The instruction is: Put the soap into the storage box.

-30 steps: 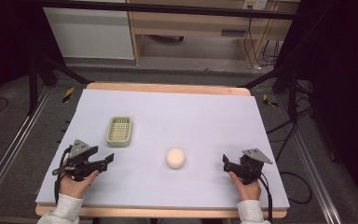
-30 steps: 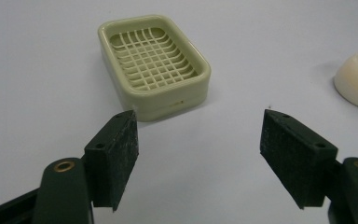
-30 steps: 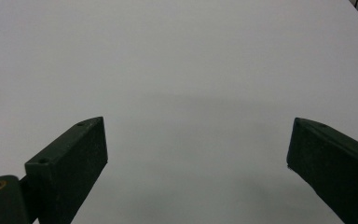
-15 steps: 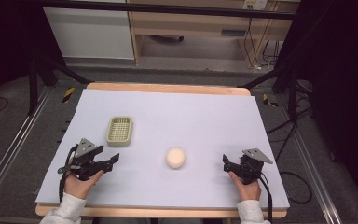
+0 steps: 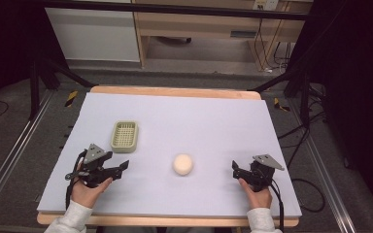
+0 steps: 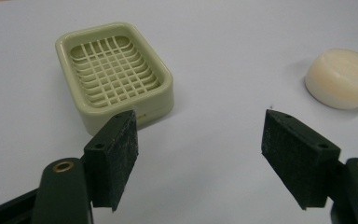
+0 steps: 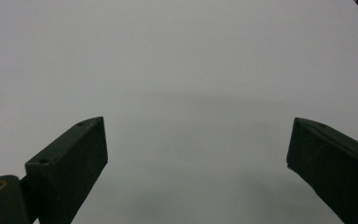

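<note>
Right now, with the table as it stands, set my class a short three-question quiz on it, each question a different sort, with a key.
1. True or false: the round cream soap bar lies inside the pale green slatted plastic soap dish.
2. The right gripper is: A open and empty; B shut on the soap bar; C shut on the soap dish.
3. Which lies nearer the far edge of the white table, soap bar or soap dish?

Key: 1 false, it lies on the table apart from the dish; 2 A; 3 soap dish.

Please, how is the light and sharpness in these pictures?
High view: dark surroundings, evenly lit table, slightly soft. Left gripper view: soap dish sharp, soap a little soft with a faint shadow. Right gripper view: dim grey and featureless.
</note>
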{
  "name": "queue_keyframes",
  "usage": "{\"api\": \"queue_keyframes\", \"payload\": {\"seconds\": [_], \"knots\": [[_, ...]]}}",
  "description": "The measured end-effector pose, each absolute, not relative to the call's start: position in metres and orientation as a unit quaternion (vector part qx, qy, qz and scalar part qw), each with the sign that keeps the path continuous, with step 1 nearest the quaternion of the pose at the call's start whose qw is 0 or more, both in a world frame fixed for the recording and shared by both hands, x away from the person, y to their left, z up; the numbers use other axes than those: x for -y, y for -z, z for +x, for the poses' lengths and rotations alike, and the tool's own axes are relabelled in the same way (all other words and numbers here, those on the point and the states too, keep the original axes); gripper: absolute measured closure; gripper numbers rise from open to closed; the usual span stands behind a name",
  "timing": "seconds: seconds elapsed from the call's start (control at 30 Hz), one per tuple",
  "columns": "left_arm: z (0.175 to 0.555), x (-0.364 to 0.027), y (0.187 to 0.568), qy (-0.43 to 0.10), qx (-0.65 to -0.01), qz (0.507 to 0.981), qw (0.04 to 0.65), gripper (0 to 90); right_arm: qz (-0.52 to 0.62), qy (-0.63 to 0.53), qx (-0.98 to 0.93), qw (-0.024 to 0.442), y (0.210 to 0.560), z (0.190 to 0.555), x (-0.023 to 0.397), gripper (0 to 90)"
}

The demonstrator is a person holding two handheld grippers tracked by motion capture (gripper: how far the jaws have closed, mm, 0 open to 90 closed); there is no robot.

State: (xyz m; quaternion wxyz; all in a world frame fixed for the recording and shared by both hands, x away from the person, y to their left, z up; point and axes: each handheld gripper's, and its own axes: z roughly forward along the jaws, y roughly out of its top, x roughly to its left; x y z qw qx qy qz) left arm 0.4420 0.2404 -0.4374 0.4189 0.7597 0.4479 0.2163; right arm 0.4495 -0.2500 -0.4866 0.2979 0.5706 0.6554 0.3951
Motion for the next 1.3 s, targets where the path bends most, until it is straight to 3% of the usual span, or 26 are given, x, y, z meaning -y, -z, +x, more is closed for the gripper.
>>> {"api": "queue_keyframes", "payload": {"seconds": [1.3], "knots": [[0.44,-0.202,0.444,-0.197,-0.405,0.793,0.409,25.2,0.573,-0.395,-0.655,0.295,0.487,0.45,0.25,5.4]]}}
